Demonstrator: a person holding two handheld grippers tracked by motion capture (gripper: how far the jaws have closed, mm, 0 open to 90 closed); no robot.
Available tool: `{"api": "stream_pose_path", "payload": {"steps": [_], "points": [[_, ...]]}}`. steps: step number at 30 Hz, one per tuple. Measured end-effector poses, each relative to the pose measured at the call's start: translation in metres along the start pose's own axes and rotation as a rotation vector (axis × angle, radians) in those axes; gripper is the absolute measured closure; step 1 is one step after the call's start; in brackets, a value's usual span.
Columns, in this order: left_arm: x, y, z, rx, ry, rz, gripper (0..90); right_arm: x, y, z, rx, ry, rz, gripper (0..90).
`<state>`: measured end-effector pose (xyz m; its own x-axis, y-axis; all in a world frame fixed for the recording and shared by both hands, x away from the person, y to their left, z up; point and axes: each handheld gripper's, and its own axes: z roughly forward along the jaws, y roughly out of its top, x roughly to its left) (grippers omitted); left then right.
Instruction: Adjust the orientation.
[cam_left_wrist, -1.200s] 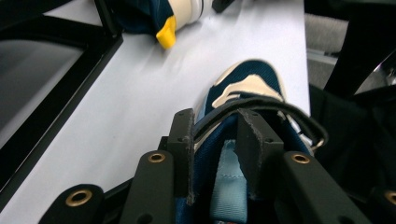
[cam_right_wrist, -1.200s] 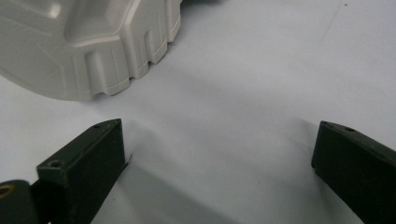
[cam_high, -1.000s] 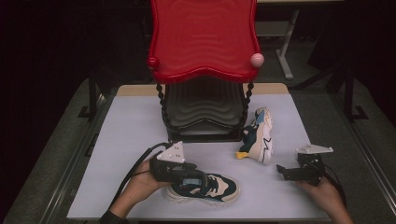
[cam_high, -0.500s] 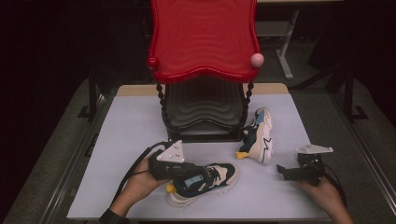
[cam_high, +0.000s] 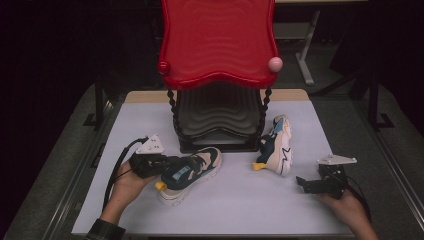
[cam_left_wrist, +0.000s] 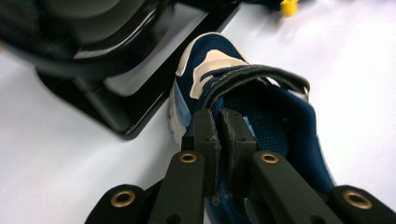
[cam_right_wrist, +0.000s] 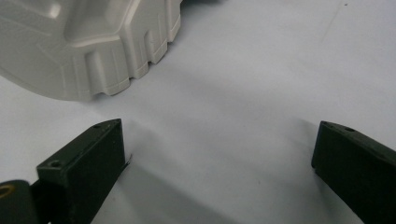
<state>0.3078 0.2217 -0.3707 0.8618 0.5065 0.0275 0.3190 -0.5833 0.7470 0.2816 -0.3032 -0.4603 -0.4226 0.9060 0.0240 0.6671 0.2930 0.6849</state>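
A navy and cream shoe (cam_high: 192, 172) with a yellow heel tab lies on the white table, its toe against the foot of the black shelf. My left gripper (cam_high: 172, 162) is shut on the edge of the shoe's opening at the heel end. In the left gripper view the pads (cam_left_wrist: 206, 133) pinch that edge of the shoe (cam_left_wrist: 261, 112), just behind the strap. A second shoe (cam_high: 276, 147) lies on its side right of the shelf. My right gripper (cam_high: 301, 182) rests open on the table near it, and its view shows the grey sole (cam_right_wrist: 93, 42) ahead of the gripper (cam_right_wrist: 217, 140).
A red wavy tray (cam_high: 218, 40) stands on twisted posts over a black ribbed shelf (cam_high: 218, 117) at the table's middle back. The white table top (cam_high: 145, 120) has bare room at left and along the front edge.
The left gripper has carried the navy shoe from the front of the table up and right toward the black shelf, and the toe now points at the shelf's base. The right gripper has stayed still.
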Motion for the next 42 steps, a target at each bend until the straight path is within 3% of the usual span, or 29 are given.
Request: {"api": "stream_pose_path", "payload": {"steps": [3,7,9,13,17,19,24,26,29,35,42], "points": [[0.004,-0.003,-0.001,-0.025,-0.015,-0.021,82.5,0.0,0.0,0.0,0.0,0.0,0.0,2.0],[0.007,-0.005,-0.016,-0.093,-0.016,-0.042,81.6,0.0,0.0,0.0,0.0,0.0,0.001,2.0],[0.01,-0.012,-0.026,-0.103,-0.008,-0.057,87.7,0.0,0.0,0.0,0.0,0.0,0.001,2.0],[0.019,-0.04,-0.029,-0.047,0.034,-0.099,89.8,0.0,0.0,0.0,0.0,0.0,0.001,2.0],[0.027,-0.072,-0.014,0.047,0.021,-0.144,89.8,0.0,0.0,0.0,0.0,0.0,0.001,2.0],[0.026,-0.08,-0.005,0.101,0.004,-0.134,89.8,0.0,0.0,0.0,0.0,0.0,0.001,2.0],[0.014,-0.081,0.009,0.124,-0.062,-0.107,89.8,0.0,0.0,0.0,0.0,0.0,0.002,2.0],[0.01,-0.077,0.009,0.134,-0.05,-0.085,89.8,0.0,0.0,0.0,0.0,0.0,0.001,2.0],[0.004,-0.075,0.011,0.122,-0.079,-0.084,89.8,0.0,0.0,0.0,-0.001,0.0,0.0,2.0],[-0.022,-0.067,0.019,0.129,-0.147,-0.022,89.8,0.0,0.0,0.0,0.0,0.0,0.001,2.0],[-0.048,-0.055,0.03,0.111,-0.243,0.024,89.8,0.0,0.0,0.0,0.0,0.0,0.0,2.0]]}}
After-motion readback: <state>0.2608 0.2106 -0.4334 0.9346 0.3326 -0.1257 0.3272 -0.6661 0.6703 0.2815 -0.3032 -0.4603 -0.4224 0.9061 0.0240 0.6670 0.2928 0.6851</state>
